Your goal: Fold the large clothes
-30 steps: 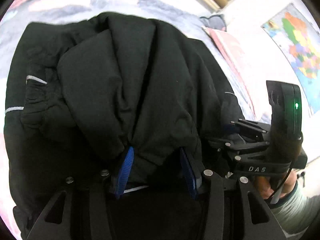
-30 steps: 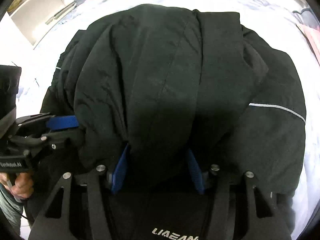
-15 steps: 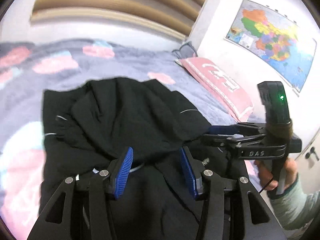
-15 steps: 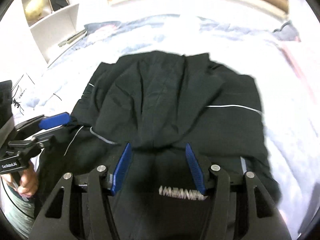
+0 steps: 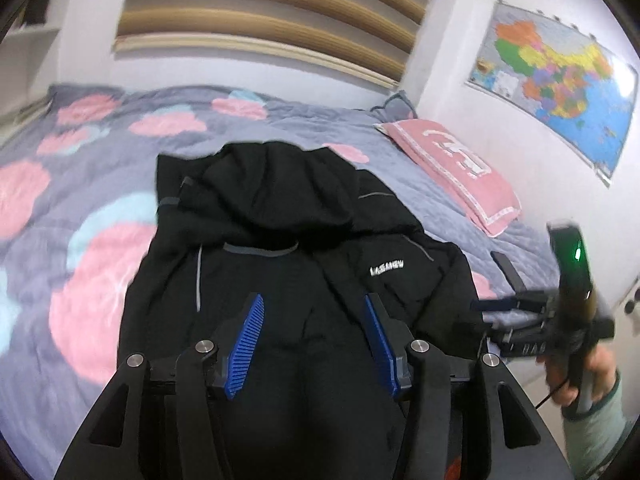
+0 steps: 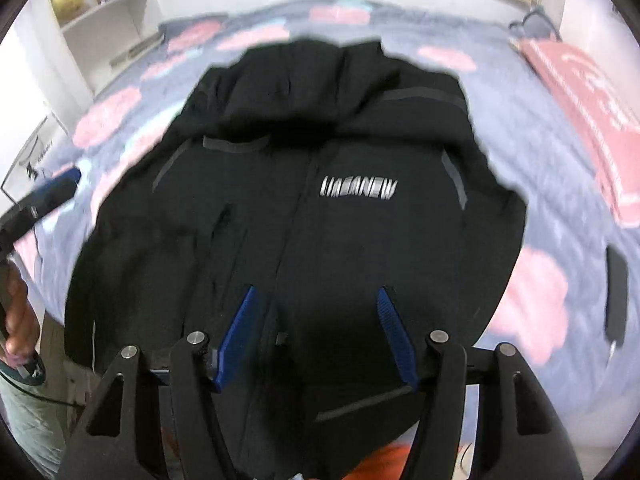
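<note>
Blue pads line both claws, and both claws are wide apart with nothing between them. The left gripper (image 5: 314, 344) hangs above the near end of the black jacket (image 5: 280, 264), and the right gripper (image 6: 318, 340) hangs above that same near end, a little more toward the side with the white letters. Going out from the claws, the jacket runs straight away from them along the bed (image 5: 100, 148). Its bottom end is by the near edge of the bed, under the claws. Its hood (image 5: 276, 184) is at the far end, toward the headboard, flopped down over the chest. So the long way of the jacket points away from both claws, and the two claws sit side by side across its short way. Each claw looks about as near to the cloth as the other. The left one is closer to the jacket's left edge and the right one to its right edge. I think the next fold will need each claw to reach down and pinch the part nearest to it. A pink pillow (image 5: 452, 168) lies near the far right corner of the bed, well apart from the jacket. A dark phone (image 6: 616, 292) lies on the bed just off the jacket's right side.
</note>
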Demonstrator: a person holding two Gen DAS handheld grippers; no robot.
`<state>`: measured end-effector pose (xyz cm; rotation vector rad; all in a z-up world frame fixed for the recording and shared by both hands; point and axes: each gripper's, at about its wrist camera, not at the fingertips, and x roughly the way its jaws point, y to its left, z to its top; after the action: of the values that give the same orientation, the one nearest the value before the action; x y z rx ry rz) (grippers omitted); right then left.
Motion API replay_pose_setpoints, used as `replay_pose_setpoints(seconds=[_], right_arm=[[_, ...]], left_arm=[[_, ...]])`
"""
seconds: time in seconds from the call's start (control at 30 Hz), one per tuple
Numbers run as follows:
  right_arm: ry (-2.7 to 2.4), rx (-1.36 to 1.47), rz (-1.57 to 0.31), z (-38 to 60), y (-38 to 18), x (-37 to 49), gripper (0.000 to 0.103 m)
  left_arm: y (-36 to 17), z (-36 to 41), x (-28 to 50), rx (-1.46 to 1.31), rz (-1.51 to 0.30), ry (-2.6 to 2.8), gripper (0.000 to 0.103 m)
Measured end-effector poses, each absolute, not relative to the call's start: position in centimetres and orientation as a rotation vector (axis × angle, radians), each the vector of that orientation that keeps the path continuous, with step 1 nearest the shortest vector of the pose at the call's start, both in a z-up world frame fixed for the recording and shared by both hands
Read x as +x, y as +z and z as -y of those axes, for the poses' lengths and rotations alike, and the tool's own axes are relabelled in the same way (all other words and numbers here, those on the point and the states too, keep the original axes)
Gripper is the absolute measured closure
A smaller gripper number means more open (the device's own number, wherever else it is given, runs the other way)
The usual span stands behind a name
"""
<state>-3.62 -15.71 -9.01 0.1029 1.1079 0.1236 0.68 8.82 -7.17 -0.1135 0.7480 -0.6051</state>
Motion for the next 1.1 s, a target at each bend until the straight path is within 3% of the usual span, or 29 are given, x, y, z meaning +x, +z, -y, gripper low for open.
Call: replay_pose_setpoints(seconds=[0.17, 0.3, 0.47, 0.53, 0.8, 0.97, 1.03, 1.1], right_arm=[[0.006, -0.029, -1.103, 13.8, -11.5, -3.2, 0.038], [-0.011, -0.052, -1.109, 13.0, -13.1, -2.5, 0.081], [-0.084, -0.019, -1.054, 16.9, -9.7, -5.6, 0.085], [-0.153, -0.012, -1.044, 19.8, -8.3, -8.0, 0.092], [-0.431, 0.07, -1.092, 32.0, -6.8, -17.0, 0.091], [-0.27, 0.066, -1.037, 29.0, -4.1, -15.6, 0.085], [-0.189, 0.041, -1.021, 26.2, -3.8, -13.9, 0.064], [-0.098, 0.001, -0.998, 22.4, -3.7, -11.9, 0.055]], left_arm=[[-9.7, -10.9, 0.6, -0.184, -0.803, -0.561, 0.05], [-10.7, -12.7, 0.3, -0.226, -0.825, -0.521, 0.05], [-11.2, -14.5, -0.6, -0.213, -0.836, -0.489, 0.05], [-11.5, -15.1, -0.8, -0.212, -0.842, -0.484, 0.05], [-13.5, -16.8, -1.1, -0.23, -0.884, -0.456, 0.05], [-13.9, -16.4, -0.9, -0.247, -0.894, -0.447, 0.05], [-13.8, -16.0, -0.9, -0.248, -0.892, -0.457, 0.05], [-13.6, -15.4, -1.2, -0.228, -0.888, -0.463, 0.05]])
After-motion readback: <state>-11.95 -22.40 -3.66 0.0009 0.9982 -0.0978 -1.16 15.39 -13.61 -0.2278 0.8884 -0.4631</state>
